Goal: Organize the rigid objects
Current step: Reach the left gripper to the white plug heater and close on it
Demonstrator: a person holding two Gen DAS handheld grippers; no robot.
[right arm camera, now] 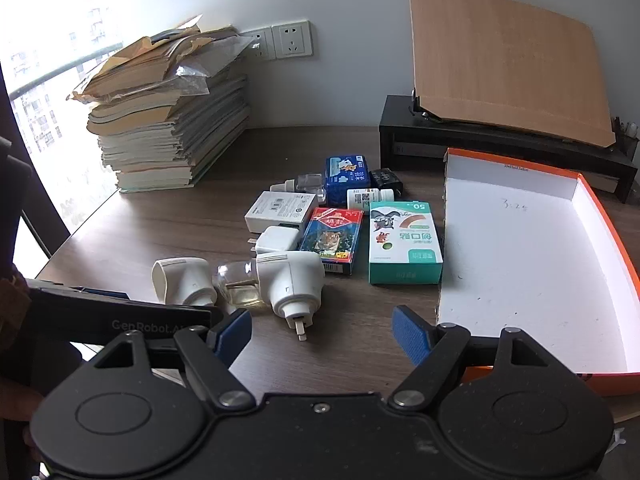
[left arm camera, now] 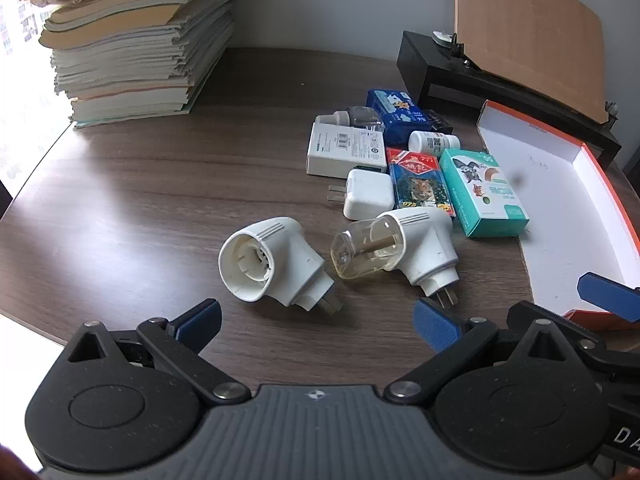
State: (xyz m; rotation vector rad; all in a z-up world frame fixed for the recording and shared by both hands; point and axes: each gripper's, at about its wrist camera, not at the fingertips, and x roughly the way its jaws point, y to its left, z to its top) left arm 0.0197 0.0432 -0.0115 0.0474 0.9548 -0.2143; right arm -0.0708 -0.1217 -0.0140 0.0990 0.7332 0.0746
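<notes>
Dark wood-grain table (right arm camera: 160,236) carries paper stack (right arm camera: 168,120) against white wall (right arm camera: 352,20).

Small boxes (right arm camera: 404,240), white plug-in heaters (right arm camera: 292,280) clustered beside empty orange-rimmed tray (right arm camera: 520,264).

Home study desk (right arm camera: 160,232), stacked workbooks (right arm camera: 168,128), wall sockets (right arm camera: 292,40), window (right arm camera: 48,80)
</notes>
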